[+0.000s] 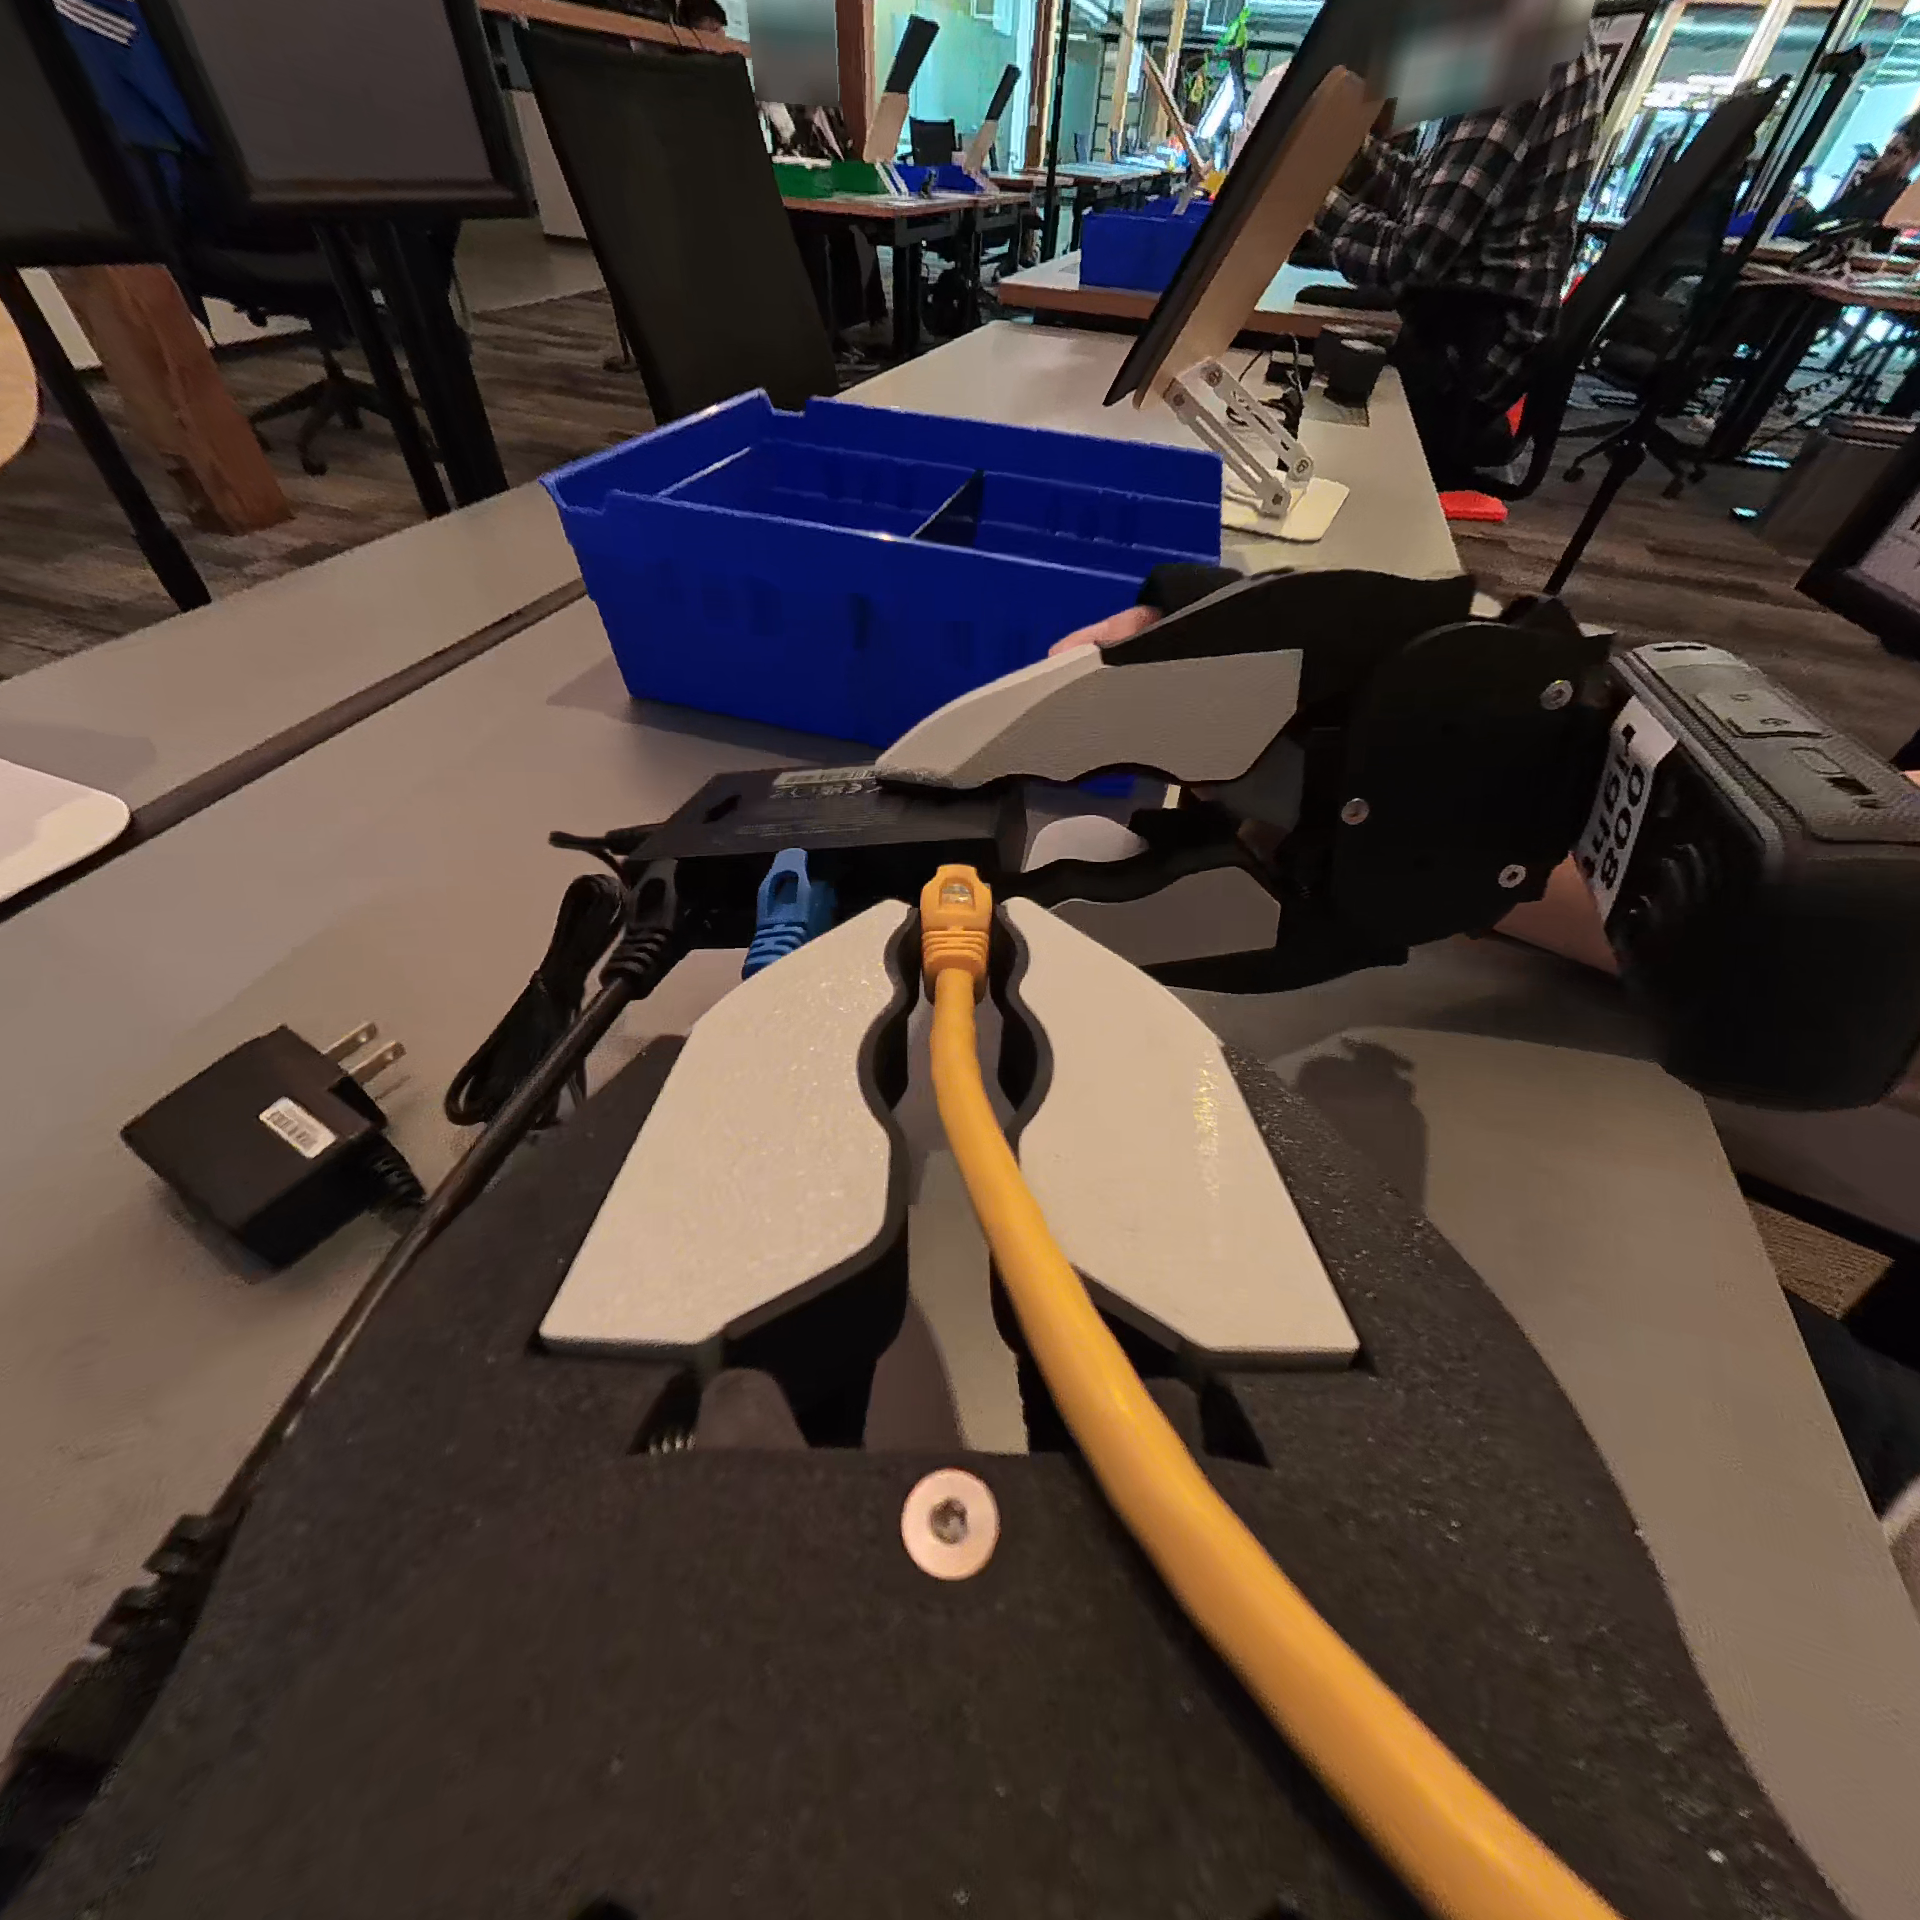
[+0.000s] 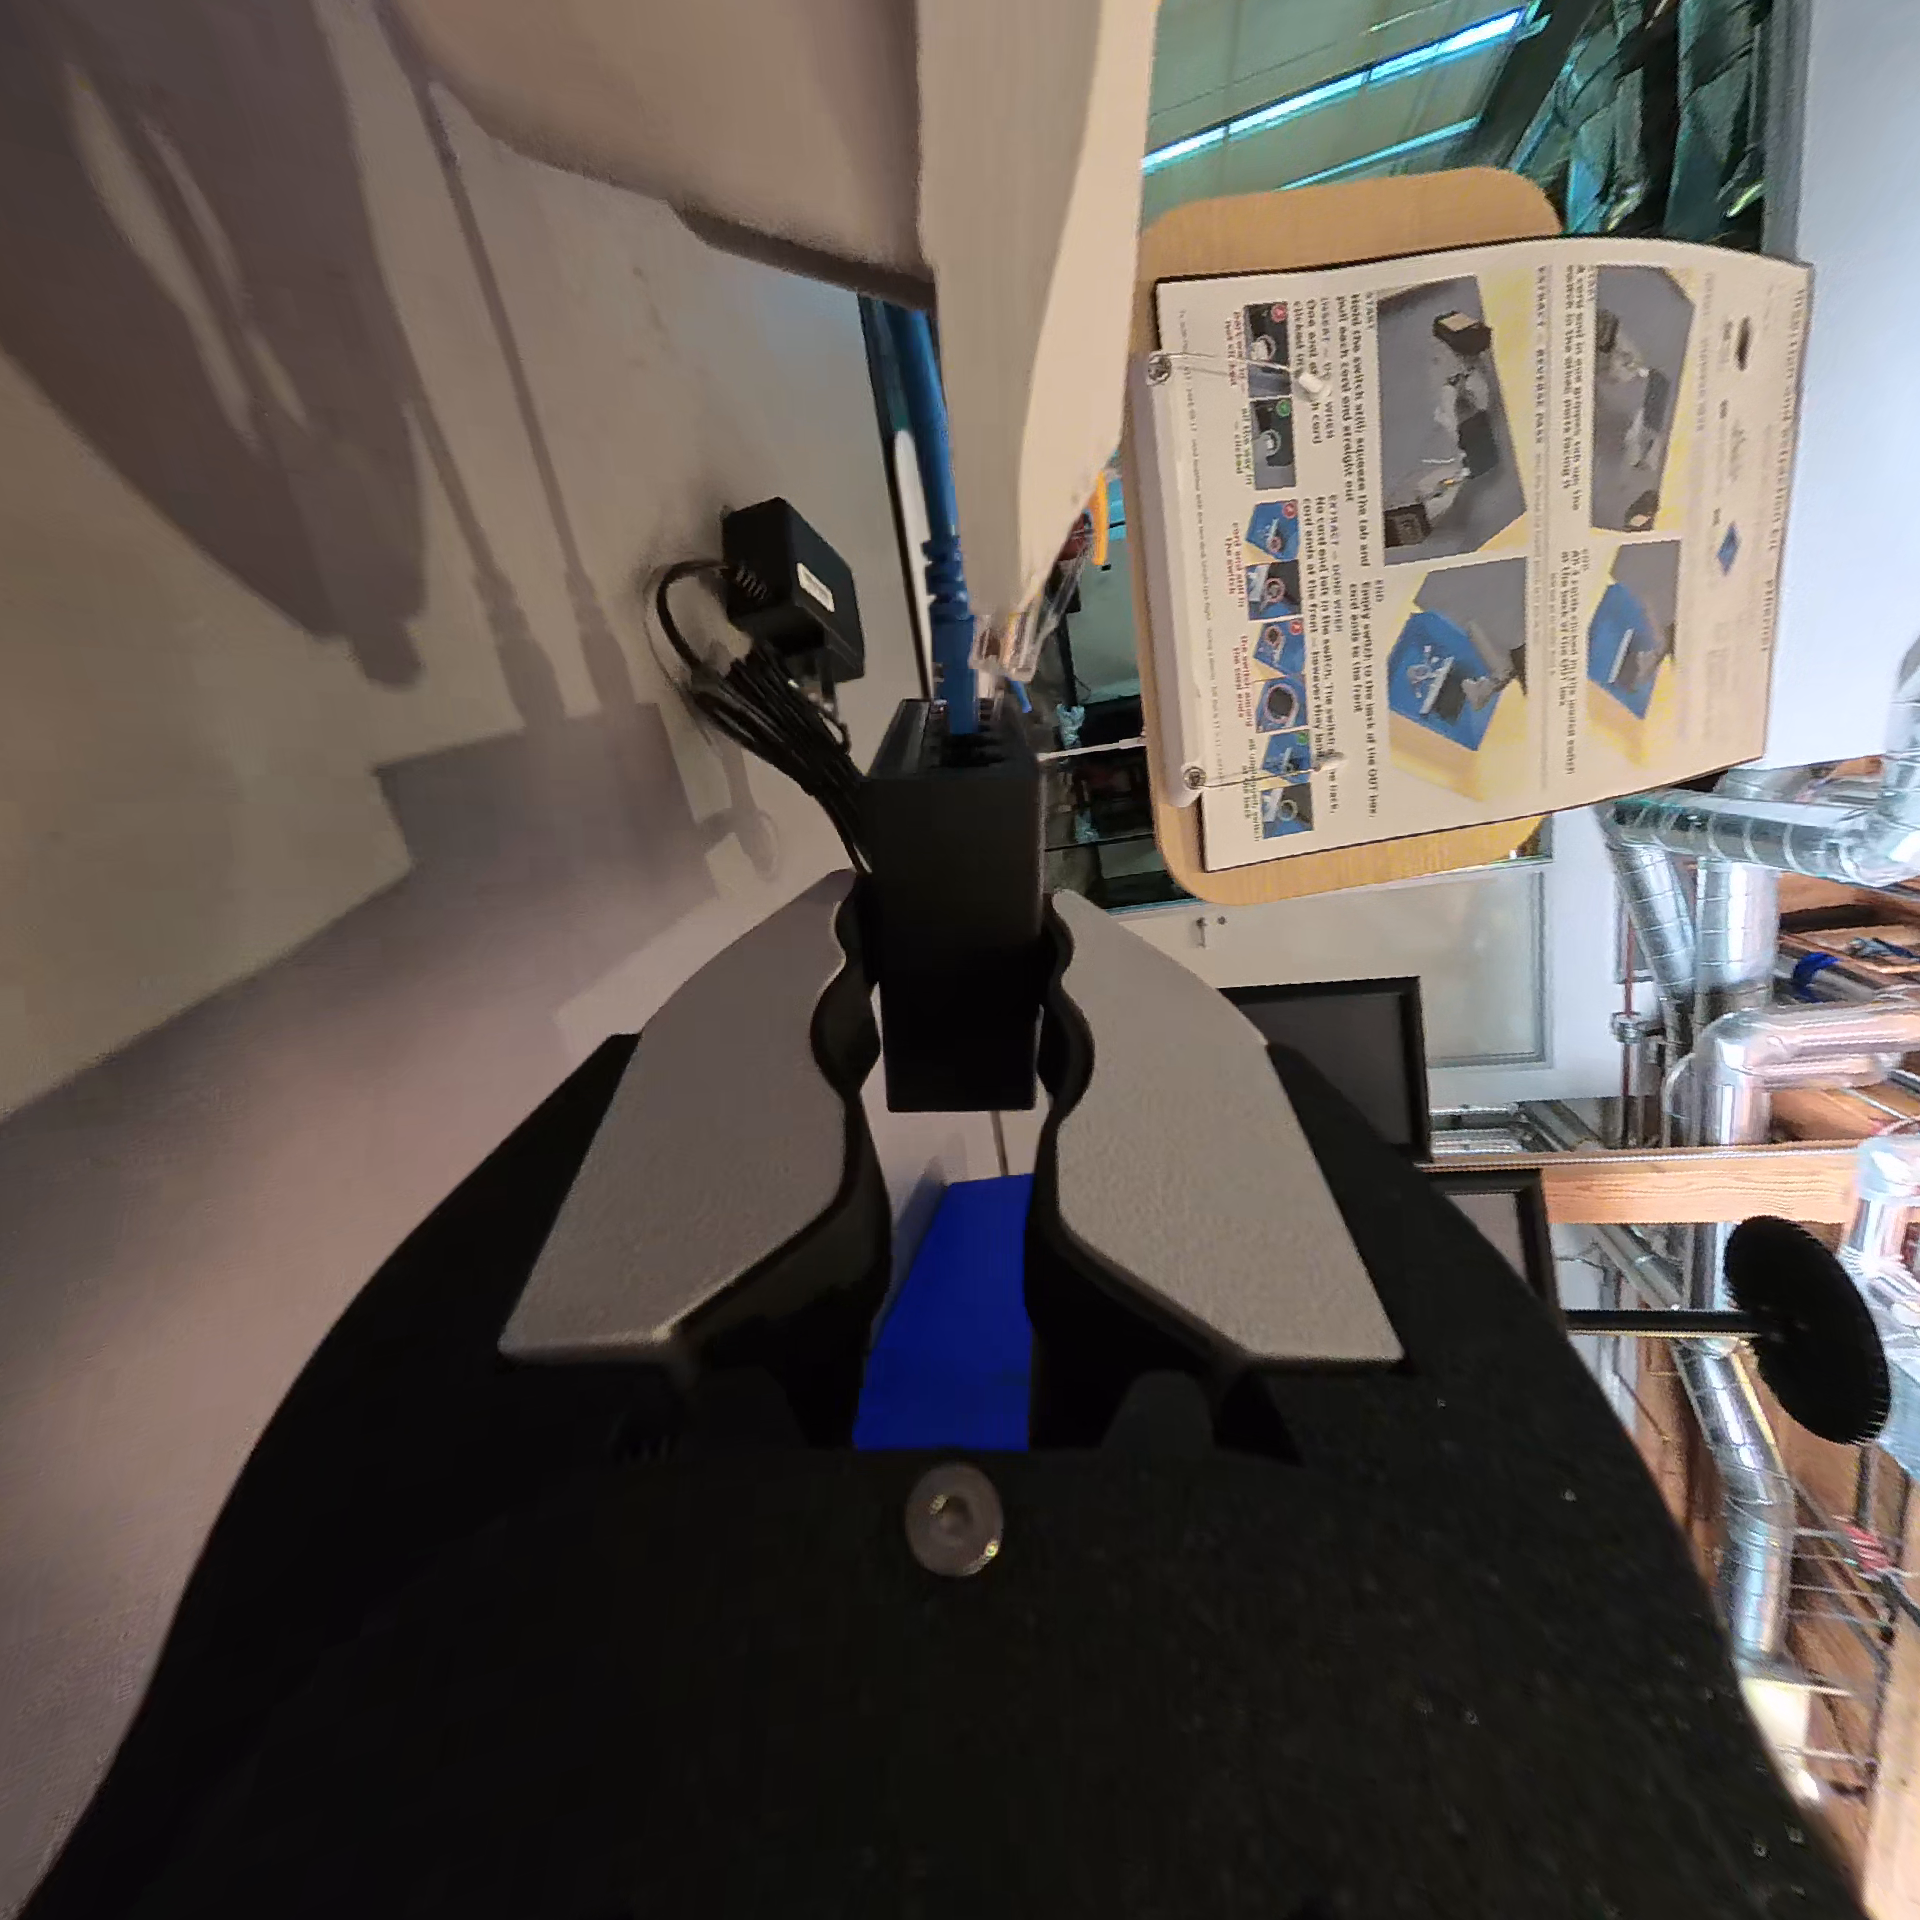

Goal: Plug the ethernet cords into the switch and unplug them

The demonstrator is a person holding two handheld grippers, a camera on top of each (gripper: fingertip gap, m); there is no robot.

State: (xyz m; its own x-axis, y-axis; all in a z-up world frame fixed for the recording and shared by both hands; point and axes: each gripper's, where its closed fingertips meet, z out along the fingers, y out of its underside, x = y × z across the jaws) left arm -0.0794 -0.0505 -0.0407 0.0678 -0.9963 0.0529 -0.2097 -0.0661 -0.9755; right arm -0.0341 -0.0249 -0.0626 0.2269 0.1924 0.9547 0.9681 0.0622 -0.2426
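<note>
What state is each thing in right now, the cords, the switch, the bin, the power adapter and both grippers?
Yellow cord: plug just short of its port, not seated.
Blue cord: plugged in.
Switch: clamped.
Blue bin: upright, looks empty.
Power adapter: unplugged, prongs bare.
Left gripper: shut on yellow cord.
Right gripper: shut on switch.

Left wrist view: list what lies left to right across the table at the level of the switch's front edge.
Black power adapter → coiled black cord → black plug → blue ethernet plug → yellow ethernet plug in the left gripper → right gripper clamping the switch.
</note>
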